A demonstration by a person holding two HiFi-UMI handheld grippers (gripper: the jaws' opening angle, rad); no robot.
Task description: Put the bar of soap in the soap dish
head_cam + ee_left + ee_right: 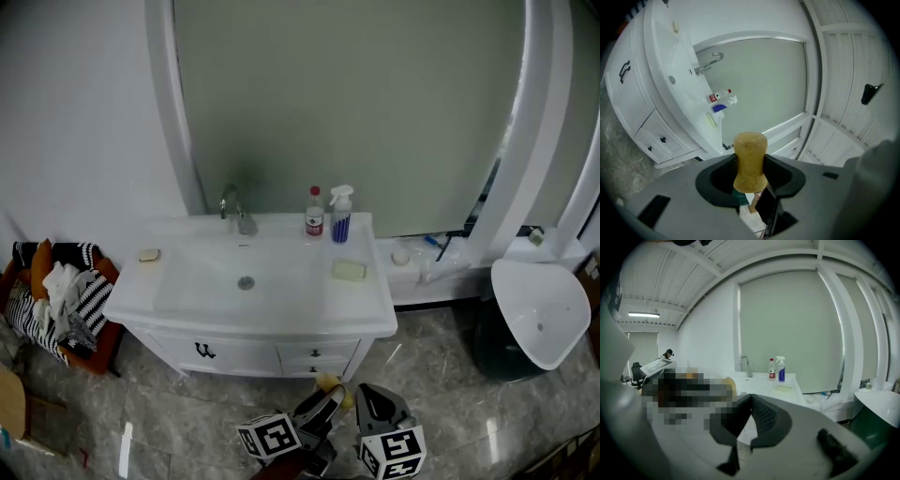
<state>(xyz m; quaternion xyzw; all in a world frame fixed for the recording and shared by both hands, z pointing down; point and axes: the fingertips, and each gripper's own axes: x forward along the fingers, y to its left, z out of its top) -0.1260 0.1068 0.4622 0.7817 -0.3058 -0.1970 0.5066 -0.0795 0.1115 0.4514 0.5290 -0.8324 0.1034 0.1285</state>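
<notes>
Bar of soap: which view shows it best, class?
The left gripper view: the bar of soap sits central, clamped by the left gripper. The head view shows only a yellow sliver; the right gripper view, one tan edge.

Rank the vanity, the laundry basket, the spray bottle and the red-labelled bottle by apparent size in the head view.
1. vanity
2. laundry basket
3. spray bottle and red-labelled bottle: nearly alike, so not ranked against each other.

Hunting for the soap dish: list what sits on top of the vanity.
On the vanity: a faucet, a red-labelled bottle, a blue spray bottle, a pale green flat piece, and a small beige piece. Nothing covers the top.
</notes>
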